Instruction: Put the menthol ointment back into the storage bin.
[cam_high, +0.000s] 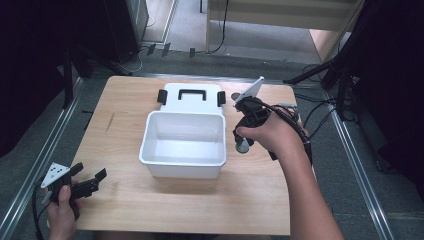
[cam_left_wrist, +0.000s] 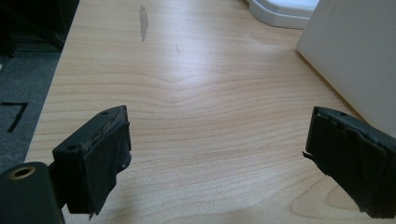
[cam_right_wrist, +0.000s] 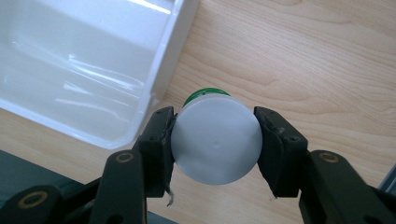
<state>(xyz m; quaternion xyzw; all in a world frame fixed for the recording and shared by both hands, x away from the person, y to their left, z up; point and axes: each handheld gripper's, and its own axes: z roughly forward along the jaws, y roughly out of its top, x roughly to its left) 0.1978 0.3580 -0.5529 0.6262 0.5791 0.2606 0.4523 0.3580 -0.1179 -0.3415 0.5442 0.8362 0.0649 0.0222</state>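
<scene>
A white open plastic bin (cam_high: 183, 159) stands mid-table, its lid (cam_high: 190, 97) with black handle and clips lying flat behind it. My right gripper (cam_high: 243, 145) points down just right of the bin and is shut on a small bottle (cam_right_wrist: 215, 138) with a grey-white cap and a green band; the bin's rim (cam_right_wrist: 159, 79) lies to its left in the right gripper view. My left gripper (cam_high: 92, 184) rests open at the table's near left corner, nothing between its pads (cam_left_wrist: 105, 158), the bin's white wall (cam_left_wrist: 355, 56) at the right of its view.
The wooden table (cam_high: 125, 200) has bare surface left of and in front of the bin. A small round object (cam_high: 235, 96) lies beside the lid at the back. Metal rails (cam_high: 40, 165) run along both sides, with cables (cam_high: 320, 107) on the floor to the right.
</scene>
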